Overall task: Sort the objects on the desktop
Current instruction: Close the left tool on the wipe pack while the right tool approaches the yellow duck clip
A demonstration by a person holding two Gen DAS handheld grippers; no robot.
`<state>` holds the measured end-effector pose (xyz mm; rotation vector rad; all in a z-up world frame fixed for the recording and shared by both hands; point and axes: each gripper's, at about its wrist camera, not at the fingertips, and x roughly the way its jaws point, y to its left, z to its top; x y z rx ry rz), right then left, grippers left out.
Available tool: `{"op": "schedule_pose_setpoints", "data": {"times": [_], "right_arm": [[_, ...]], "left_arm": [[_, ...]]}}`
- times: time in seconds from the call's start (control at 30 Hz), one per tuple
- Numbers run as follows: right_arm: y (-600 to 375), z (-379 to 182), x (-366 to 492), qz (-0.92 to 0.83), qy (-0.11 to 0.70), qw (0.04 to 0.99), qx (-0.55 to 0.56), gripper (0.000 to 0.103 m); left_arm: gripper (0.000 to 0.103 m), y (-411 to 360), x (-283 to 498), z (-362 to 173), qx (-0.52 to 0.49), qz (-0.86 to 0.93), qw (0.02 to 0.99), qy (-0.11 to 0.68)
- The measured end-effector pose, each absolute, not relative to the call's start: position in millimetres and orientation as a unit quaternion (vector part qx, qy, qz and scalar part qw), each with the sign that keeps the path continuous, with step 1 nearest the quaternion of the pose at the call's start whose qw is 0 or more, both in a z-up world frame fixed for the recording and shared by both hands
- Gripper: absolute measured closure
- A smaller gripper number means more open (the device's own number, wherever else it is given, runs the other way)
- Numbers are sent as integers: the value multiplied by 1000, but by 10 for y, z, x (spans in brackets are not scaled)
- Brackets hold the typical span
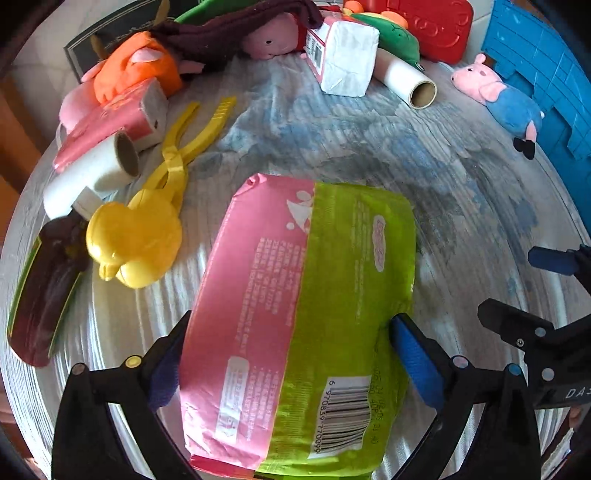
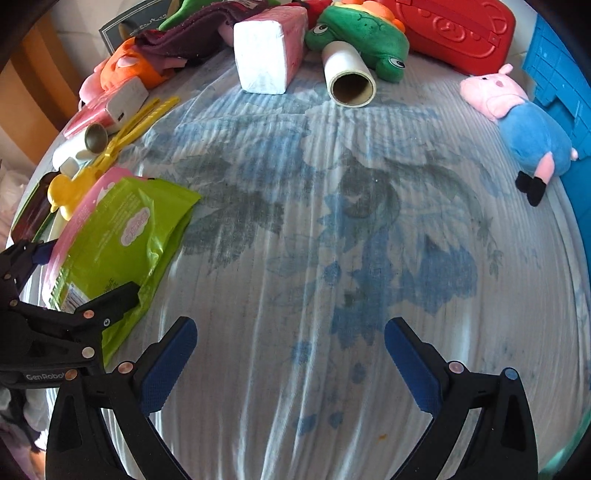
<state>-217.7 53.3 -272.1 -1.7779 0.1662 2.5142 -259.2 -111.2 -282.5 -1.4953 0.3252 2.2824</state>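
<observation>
My left gripper (image 1: 284, 354) is shut on a pink and green wipes pack (image 1: 306, 295), its blue pads pressed against both long sides. The pack is over the blue-patterned cloth (image 1: 424, 166). In the right wrist view the same pack (image 2: 122, 240) sits at the left with the left gripper (image 2: 74, 280) on it. My right gripper (image 2: 291, 365) is open and empty above bare cloth (image 2: 314, 221), to the right of the pack; it also shows at the right edge of the left wrist view (image 1: 539, 295).
A yellow duck-shaped tong (image 1: 147, 221), paper rolls (image 1: 92, 173) (image 1: 406, 81), tissue packs (image 1: 343, 55) (image 1: 110, 122), a dark pouch (image 1: 44, 291) and plush toys (image 1: 498, 99) (image 1: 136, 70) ring the cloth. A red case (image 2: 454, 29), a green frog plush (image 2: 362, 37) and a blue crate (image 2: 561, 85) stand at the back and right.
</observation>
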Motion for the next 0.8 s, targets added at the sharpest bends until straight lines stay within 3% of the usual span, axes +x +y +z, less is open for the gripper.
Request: {"op": "schedule_pose_setpoints", "data": {"times": [0.1,0.4,0.5,0.6,0.63,0.73,0.8], "right_arm": [[510,-2783,-2135,813,29,31,-581,0],[488,-2764,-2050,828,16,31,-560,0],[419,-2614,-2135,831,63,10,-552,1],[50,-2354,-2288,851,50,-43,-521,1],[-113,-2288,-2377,854,47,-67,-514,3],[-601,-2188,-2619,860,22,-115,-498,28],[-905,-2205,-2770,860,10,-137,-492,33]], "left_arm": [[19,-1241,-2511,-2769,-537,821,175,85],[36,-1891,-2304,-2637,-518,853,69,16],[37,-2259,-2297,-2604,-504,863,13,16],[37,-2635,-2330,-2622,-499,866,-28,-12],[37,-2723,-2355,-2629,-497,866,-43,-19],[37,-2933,-2417,-2622,-485,870,-79,-28],[37,-3041,-2482,-2652,-485,869,-83,-43]]}}
